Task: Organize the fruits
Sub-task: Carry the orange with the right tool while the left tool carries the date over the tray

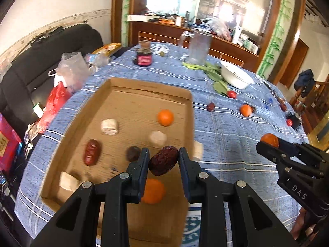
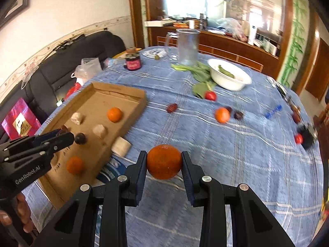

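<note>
My left gripper (image 1: 163, 154) is shut on a dark red date (image 1: 163, 160) and holds it above the cardboard tray (image 1: 131, 94). The tray holds two oranges (image 1: 165, 117), a red date (image 1: 92, 152), a dark round fruit (image 1: 133, 153) and several pale lumps (image 1: 109, 126). My right gripper (image 2: 164, 157) is shut on an orange (image 2: 164, 161), held above the blue cloth right of the tray (image 2: 115, 92). It also shows at the right of the left wrist view (image 1: 267, 144). Loose on the cloth lie an orange (image 2: 222, 114), dates (image 2: 172, 107) and a radish (image 2: 210, 95).
A white bowl (image 2: 230, 80), leafy greens (image 2: 200, 72), a clear jug (image 2: 188, 47) and a dark jar (image 2: 133, 61) stand at the far side. A pale lump (image 2: 121, 146) lies beside the tray. Plastic bags (image 1: 70, 70) and a black sofa (image 1: 41, 51) are at the left.
</note>
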